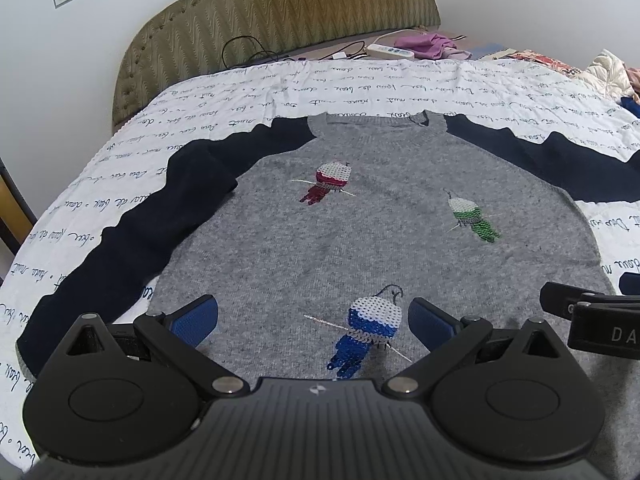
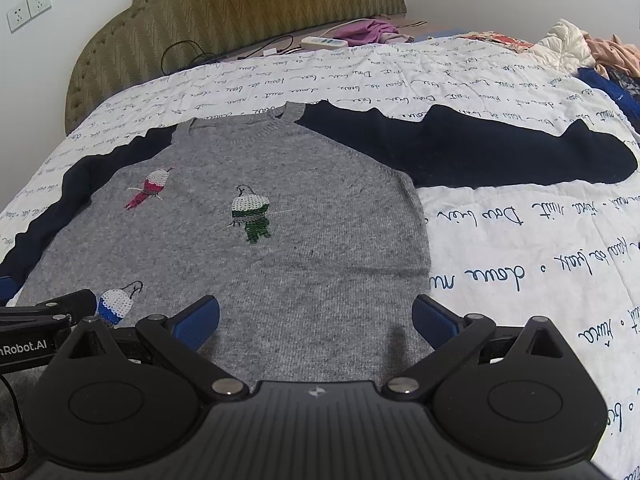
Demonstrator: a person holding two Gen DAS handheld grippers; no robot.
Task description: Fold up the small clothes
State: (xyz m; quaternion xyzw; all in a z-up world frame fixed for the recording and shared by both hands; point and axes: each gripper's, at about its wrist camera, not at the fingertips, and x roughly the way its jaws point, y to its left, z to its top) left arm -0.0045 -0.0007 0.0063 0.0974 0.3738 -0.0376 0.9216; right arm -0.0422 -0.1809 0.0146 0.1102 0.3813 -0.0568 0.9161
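A small grey knitted sweater (image 1: 360, 232) with navy sleeves lies flat, face up, on the script-printed white bed quilt (image 1: 120, 184), collar toward twelve o'clock. Left gripper (image 1: 312, 322) and right gripper (image 2: 316, 320) hover over the hem at six, fingers wide, gripping nothing. Blue sequin bird (image 1: 368, 328) could snag; a shallow pinch might catch only the top layer.

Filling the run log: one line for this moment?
sweater flat on bed, unfolded | left gripper open | right gripper open | nothing held
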